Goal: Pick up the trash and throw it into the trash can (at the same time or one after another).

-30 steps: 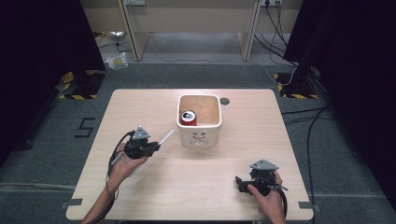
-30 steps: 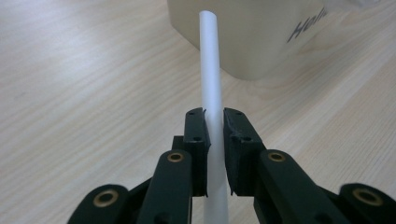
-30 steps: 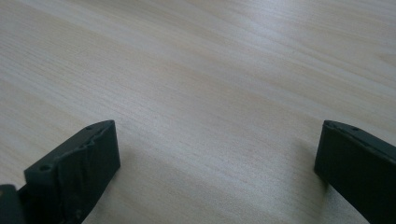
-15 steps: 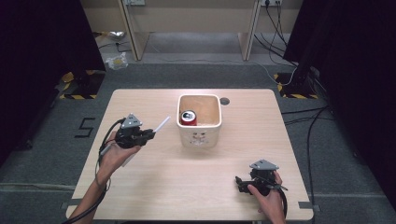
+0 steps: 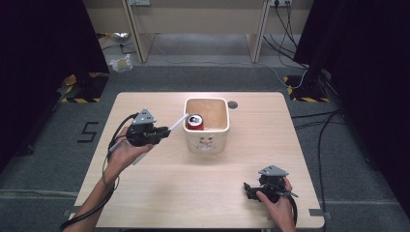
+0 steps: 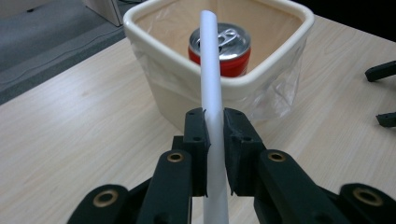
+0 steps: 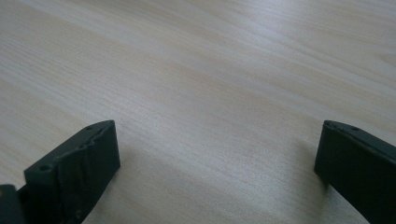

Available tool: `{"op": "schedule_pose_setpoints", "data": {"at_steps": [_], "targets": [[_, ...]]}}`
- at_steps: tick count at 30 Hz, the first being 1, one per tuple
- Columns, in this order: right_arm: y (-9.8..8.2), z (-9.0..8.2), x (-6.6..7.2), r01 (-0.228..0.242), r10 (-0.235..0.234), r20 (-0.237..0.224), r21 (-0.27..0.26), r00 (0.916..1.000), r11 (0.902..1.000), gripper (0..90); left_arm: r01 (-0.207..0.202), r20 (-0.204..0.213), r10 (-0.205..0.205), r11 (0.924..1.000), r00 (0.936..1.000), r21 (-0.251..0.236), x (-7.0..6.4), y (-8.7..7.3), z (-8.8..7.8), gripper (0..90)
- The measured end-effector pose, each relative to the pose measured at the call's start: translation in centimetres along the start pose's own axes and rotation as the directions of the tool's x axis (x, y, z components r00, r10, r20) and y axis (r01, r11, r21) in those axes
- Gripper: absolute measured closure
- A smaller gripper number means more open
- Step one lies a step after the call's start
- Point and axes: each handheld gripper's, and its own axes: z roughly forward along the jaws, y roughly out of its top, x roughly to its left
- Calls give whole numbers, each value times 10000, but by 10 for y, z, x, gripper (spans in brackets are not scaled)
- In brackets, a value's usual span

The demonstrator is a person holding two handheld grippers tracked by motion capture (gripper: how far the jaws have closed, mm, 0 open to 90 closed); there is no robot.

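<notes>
A white straw (image 5: 178, 122) is pinched between the pads of my left gripper (image 5: 165, 132), held above the table left of a cream square bin (image 5: 207, 143). In the left gripper view the straw (image 6: 208, 70) runs up from the shut left gripper (image 6: 215, 128) and points at a red drink can (image 6: 226, 51) standing in the bin (image 6: 154, 44). From above, the can (image 5: 195, 121) sits in the bin's left half, and the straw's tip reaches close to the bin's left rim. My right gripper (image 5: 248, 189) rests open low over the table near the front right, with bare wood between the jaws of the right gripper (image 7: 215, 154).
The wooden table (image 5: 145, 193) has a small round hole (image 5: 232, 104) behind the bin. Cables trail from both grippers. Grey floor surrounds the table, with a desk frame at the back. The right gripper's jaw tips (image 6: 380, 93) appear far right in the left gripper view.
My left gripper has risen off the table with the straw and shifted slightly toward the bin. The right gripper has stayed where it was.
</notes>
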Motion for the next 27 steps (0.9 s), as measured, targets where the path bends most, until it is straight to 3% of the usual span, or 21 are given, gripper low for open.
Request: {"op": "schedule_pose_setpoints", "data": {"at_steps": [7,12,27], "targets": [[0,0,0,-2,2,-26,-18,10000,10000,2,-544,270,542,9985,9982,50,-17,29,9,799],[0,0,0,15,-15,-14,-11,10000,10000,2,-849,380,835,9958,9958,345,-25,48,24,799],[0,0,0,17,-17,-24,-31,10000,10000,2,-1004,516,951,9886,9941,1124,-37,78,67,799]]}}
